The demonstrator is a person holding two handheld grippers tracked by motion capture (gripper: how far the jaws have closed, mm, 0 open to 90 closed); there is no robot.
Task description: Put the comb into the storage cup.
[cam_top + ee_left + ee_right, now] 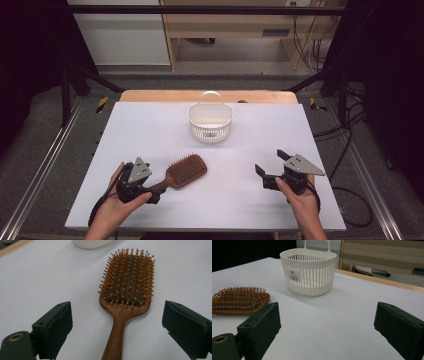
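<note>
A wooden hairbrush point(186, 171) lies bristles-up on the white table point(150, 130), lower left of centre in the high view, its handle running down and left into the left gripper point(155, 192). That gripper, held in the person's left hand point(114, 205), has its jaws spread wide on either side of the handle — in the left gripper view the pads stand well apart from the wood, touching nothing, with the brush head point(128, 277) straight ahead. The right gripper point(270, 166), at the lower right of the high view in the right hand point(300, 200), is also wide open and holds nothing; it sits well apart from the brush. A white slatted basket point(210, 123) with an upright handle stands at the upper centre of the table — just beyond the brush in the right gripper view.
</note>
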